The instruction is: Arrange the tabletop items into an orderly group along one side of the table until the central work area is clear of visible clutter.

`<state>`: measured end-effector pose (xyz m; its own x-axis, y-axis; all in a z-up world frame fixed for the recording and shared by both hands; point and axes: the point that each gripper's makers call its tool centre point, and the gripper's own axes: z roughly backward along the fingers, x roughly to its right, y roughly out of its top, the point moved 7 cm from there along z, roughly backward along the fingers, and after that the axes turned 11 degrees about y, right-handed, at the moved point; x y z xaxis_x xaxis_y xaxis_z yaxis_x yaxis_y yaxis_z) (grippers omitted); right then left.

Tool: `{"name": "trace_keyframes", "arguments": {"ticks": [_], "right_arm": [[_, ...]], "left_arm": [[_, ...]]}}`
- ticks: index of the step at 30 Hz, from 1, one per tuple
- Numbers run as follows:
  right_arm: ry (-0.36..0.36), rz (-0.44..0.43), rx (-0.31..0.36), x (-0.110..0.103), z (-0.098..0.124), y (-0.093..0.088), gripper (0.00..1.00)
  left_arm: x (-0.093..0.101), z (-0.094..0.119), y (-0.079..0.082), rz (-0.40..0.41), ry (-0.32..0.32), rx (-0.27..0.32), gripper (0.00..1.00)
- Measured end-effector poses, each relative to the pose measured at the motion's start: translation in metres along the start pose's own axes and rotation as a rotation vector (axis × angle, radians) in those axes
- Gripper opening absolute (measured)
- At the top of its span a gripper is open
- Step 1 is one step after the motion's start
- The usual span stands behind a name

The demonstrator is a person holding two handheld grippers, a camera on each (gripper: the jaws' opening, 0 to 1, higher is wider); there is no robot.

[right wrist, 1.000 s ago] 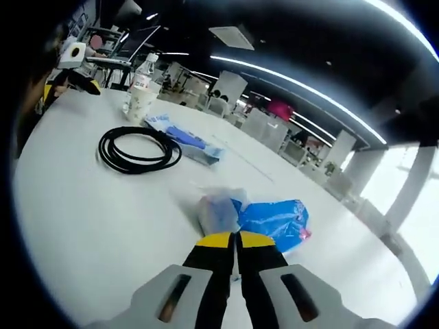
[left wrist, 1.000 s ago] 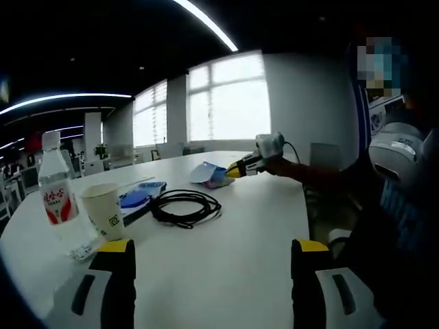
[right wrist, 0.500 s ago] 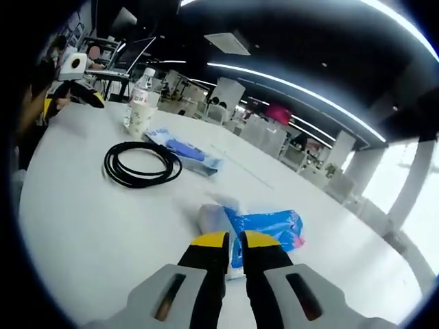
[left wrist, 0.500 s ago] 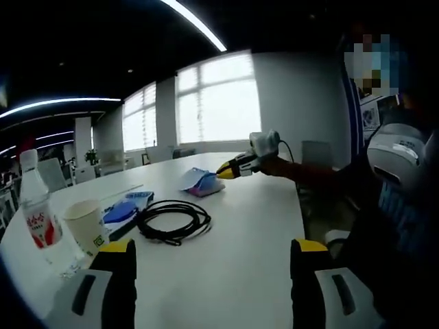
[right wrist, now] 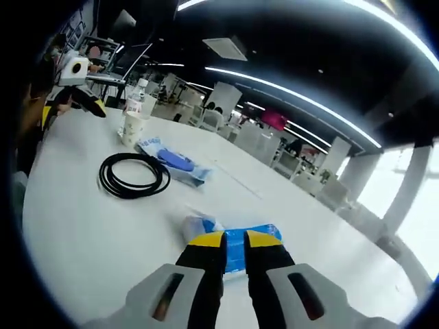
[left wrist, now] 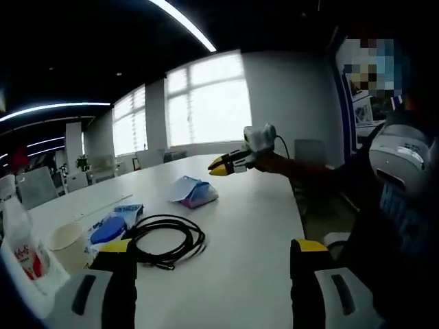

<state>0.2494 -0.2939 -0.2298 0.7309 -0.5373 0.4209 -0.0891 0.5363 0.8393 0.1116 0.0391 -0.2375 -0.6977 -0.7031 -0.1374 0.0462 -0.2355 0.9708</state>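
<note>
The right gripper has let go of the blue packet and lifted back, jaws now slightly parted and empty. The packet lies flat on the table, at about two o'clock from the coiled black cable. The left gripper hangs wide open, empty. That placement looks done, though possibly not final.

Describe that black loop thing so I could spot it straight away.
Start at the big white table. The coiled black cable lies flat there, between the paper cup and the blue packet. It is the one black ring among pale and blue things.
</note>
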Motion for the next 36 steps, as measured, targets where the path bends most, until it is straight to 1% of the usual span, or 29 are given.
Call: {"name": "trace_keyframes", "arguments": {"ticks": [5, 14, 21, 25, 36], "right_arm": [[-0.001, 0.001, -0.001, 0.004, 0.002, 0.000, 0.09], [-0.012, 0.000, 0.001, 0.023, 0.006, 0.002, 0.10], [0.007, -0.022, -0.007, 0.040, 0.001, -0.001, 0.12], [0.023, -0.042, -0.006, 0.045, -0.003, -0.005, 0.12], [0.033, -0.042, -0.014, 0.054, -0.010, -0.009, 0.14]], "left_arm": [[0.002, -0.010, 0.009, -0.015, -0.017, 0.003, 0.92], [0.010, -0.037, 0.020, -0.023, -0.057, 0.013, 0.91], [0.019, -0.059, 0.032, -0.026, -0.089, 0.024, 0.90], [0.022, -0.067, 0.035, -0.035, -0.103, 0.019, 0.90], [0.024, -0.085, 0.037, -0.038, -0.121, 0.000, 0.90]]}}
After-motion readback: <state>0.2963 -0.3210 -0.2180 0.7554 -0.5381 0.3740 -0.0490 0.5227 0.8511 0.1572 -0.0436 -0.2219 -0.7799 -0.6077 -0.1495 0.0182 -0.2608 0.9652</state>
